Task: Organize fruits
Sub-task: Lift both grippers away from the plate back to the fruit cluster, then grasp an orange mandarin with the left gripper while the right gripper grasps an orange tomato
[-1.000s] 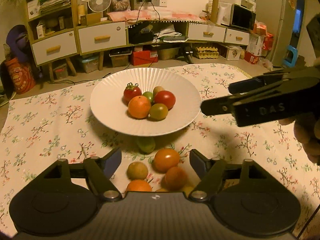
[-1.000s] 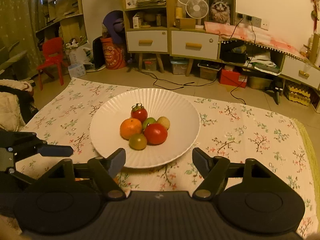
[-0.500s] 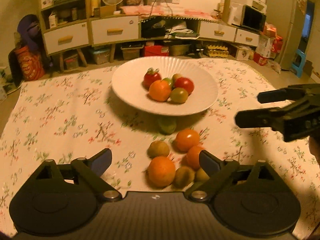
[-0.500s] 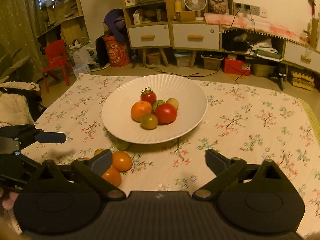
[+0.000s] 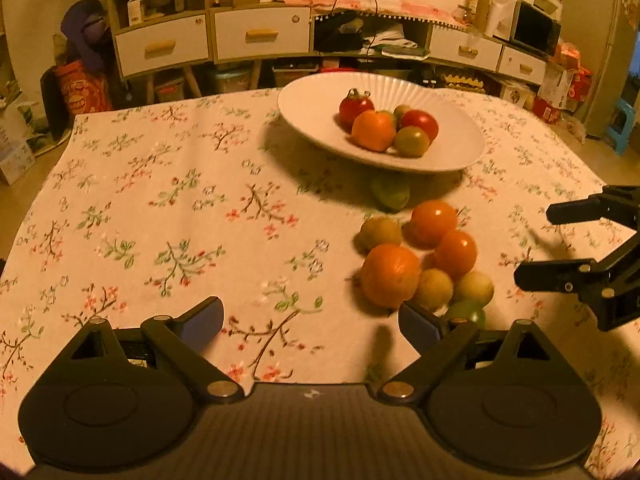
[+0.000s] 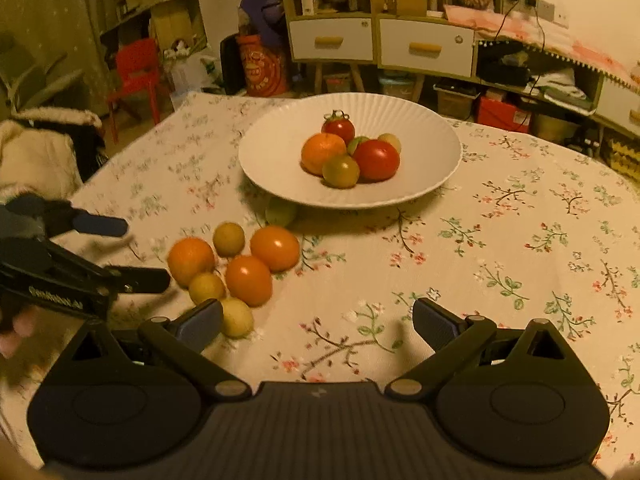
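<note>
A white ribbed plate (image 5: 312, 108) (image 6: 272, 152) on the flowered cloth holds a stemmed red tomato (image 6: 339, 127), an orange (image 6: 322, 152), another red tomato (image 6: 376, 160) and small green fruits. In front of it lies a loose pile: an orange (image 5: 390, 276) (image 6: 190, 260), two orange tomatoes (image 5: 434, 222) (image 6: 248, 280) and several small yellow-green fruits. A green fruit (image 5: 390, 194) sits half under the plate's rim. My left gripper (image 5: 308, 314) (image 6: 138, 252) is open to the left of the pile. My right gripper (image 6: 318, 312) (image 5: 538, 246) is wide, its jaws closing slightly with nothing between them, to the pile's right.
The flowered tablecloth (image 5: 168, 208) covers the low table. Behind it stand white drawer units (image 5: 260, 38), shelves, fans and boxes on the floor. A red chair (image 6: 134, 76) and a fleecy sleeve (image 6: 36, 152) are at the left of the right wrist view.
Both grippers opened wider and sank toward the cloth. The left one swung left, the right one right, so the loose pile now lies between them, in both views.
</note>
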The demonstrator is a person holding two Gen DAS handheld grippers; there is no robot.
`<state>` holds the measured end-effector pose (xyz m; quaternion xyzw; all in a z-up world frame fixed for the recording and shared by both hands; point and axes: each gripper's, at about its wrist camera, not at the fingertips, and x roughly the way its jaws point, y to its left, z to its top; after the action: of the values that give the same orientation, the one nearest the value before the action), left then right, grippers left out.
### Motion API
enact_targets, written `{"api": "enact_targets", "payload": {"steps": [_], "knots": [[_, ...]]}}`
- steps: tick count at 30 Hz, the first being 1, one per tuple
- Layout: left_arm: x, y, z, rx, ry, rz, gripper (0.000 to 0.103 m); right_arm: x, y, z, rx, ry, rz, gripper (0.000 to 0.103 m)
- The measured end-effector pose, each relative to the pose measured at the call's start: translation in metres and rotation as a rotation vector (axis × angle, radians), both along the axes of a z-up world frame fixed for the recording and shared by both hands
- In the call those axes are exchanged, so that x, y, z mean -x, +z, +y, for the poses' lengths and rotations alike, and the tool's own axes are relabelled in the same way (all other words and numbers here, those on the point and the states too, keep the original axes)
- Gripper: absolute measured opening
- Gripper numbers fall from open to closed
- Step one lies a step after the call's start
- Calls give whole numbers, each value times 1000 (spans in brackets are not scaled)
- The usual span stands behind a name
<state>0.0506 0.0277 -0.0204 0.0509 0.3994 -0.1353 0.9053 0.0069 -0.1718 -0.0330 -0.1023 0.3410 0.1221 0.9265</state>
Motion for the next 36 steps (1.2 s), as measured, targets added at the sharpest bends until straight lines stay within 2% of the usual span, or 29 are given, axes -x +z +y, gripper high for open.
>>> {"api": "enact_targets", "payload": {"steps": [5,8,18,22,30,36], "knots": [[-2,-8,3,-27,5,-3,93,-4,-4,-7,31,-40,-14,98],[-3,-12,3,-17,11,-17,93,-9,-8,-9,45,-64,-8,95],[-5,-13,-4,-4,-42,-41,93,-11,-18,2,76,-29,-12,93],[-4,-11,-5,6,-70,-27,90,-8,-14,2,71,-10,-1,84],[0,-8,-13,41,-129,-14,76,-2,-11,8,39,44,35,71],[-3,-8,-17,67,-150,-24,62,-4,-9,17,29,85,35,62]]}}
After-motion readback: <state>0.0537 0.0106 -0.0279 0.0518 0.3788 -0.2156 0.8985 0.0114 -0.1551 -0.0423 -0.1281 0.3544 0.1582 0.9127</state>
